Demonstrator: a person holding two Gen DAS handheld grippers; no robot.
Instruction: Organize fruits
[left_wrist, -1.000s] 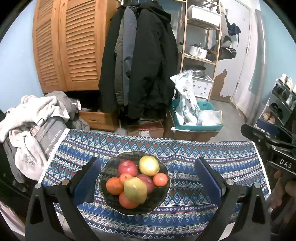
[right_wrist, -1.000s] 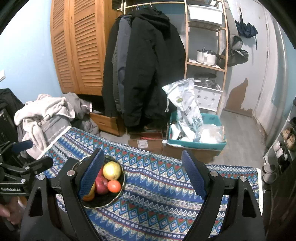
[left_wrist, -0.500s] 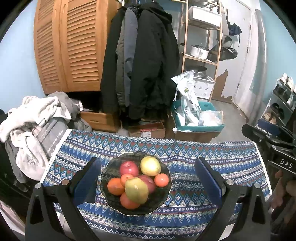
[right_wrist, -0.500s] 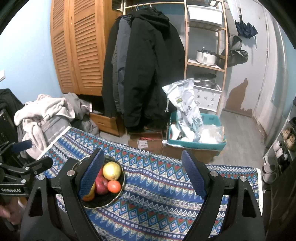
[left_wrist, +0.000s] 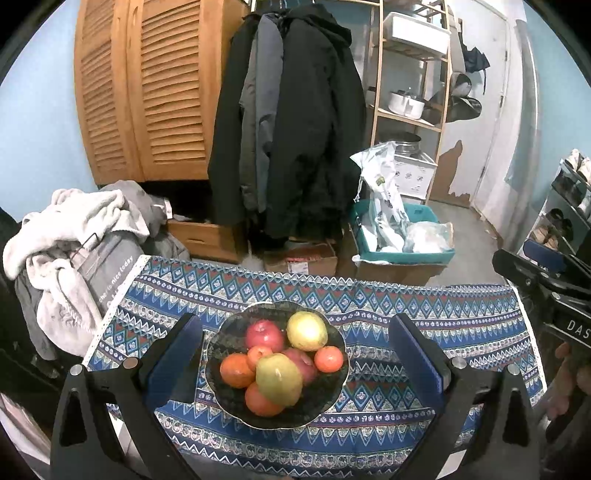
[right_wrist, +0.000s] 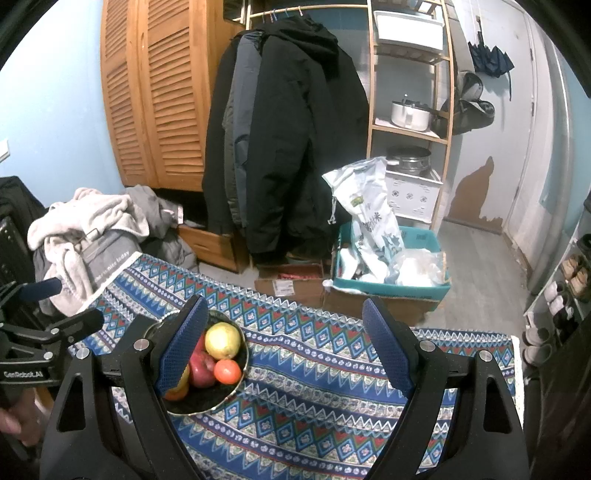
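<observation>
Resting on the blue patterned cloth of the tabletop (left_wrist: 424, 314), the dark round bowl (left_wrist: 225, 336) of apples and oranges sits between the wide, empty left claw (left_wrist: 295, 354), the right claw (right_wrist: 284, 350) likewise wide and empty.

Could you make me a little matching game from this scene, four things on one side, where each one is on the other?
Things:
1. dark patterned fruit bowl
2. black hooded coat
3. white cooking pot
4. white printed plastic bag

Places:
A. on the wooden shelf rack
B. standing in the teal crate
C. on the blue zigzag tablecloth
D. hanging beside the louvred wooden wardrobe

Pairs: 1-C, 2-D, 3-A, 4-B
</observation>
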